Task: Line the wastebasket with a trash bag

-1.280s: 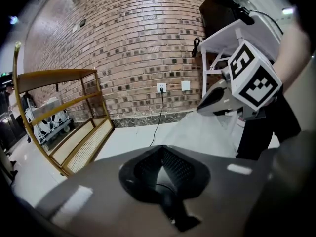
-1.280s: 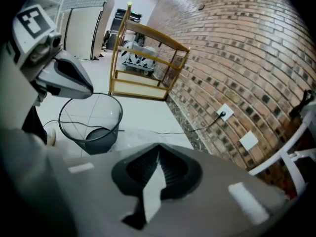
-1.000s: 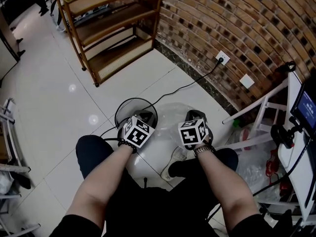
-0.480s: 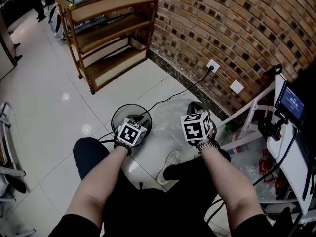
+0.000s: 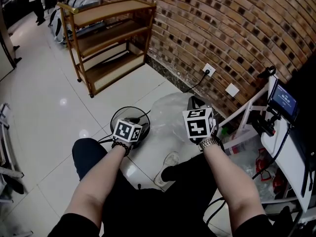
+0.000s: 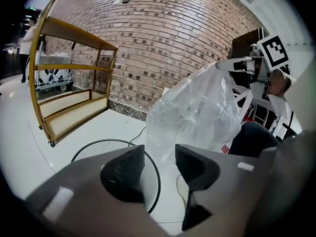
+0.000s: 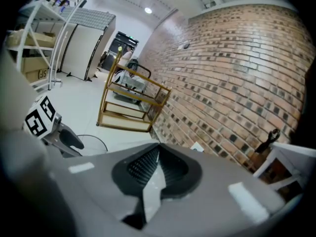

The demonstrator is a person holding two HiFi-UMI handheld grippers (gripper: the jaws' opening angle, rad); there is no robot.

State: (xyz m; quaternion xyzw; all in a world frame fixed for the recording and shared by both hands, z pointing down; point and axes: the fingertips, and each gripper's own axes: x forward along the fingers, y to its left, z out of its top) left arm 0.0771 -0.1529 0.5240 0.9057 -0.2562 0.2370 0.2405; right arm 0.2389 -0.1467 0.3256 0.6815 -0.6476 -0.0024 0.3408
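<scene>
Brick wall (image 5: 237, 28) closes off the far side of the room, and pale glossy floor tiles (image 5: 44, 98) run from it back to my knees. A wooden shelf unit (image 5: 106, 38) stands against the wall, well apart from where I work.

Just in front of me on the floor sits the wastebasket (image 5: 129, 107), a round black wire one, unlined. The trash bag (image 5: 170, 112) hangs to its right, near it but not over it: a clear, thin film, crumpled and ballooned, with its lower part trailing down toward the tiles.

My right gripper (image 5: 197, 107) holds the bag up from its top. In the right gripper view its fingers (image 7: 143, 167) are pressed together on a sliver of the film. My left gripper (image 5: 129, 132) hovers low over the basket's near rim. Its fingers (image 6: 123, 174) are spreading apart, and nothing is pinched between them; the bag only hangs beyond the gap.

I judge the bag to be nearly weightless, limp and slippery. It will fold on itself, and it could tear if I drag it across the wire. The best hold for my left fingers looks like the mouth's edge, opposite my right pinch, so the opening spreads wide. The basket looks light too, and may skid on the tiles.
</scene>
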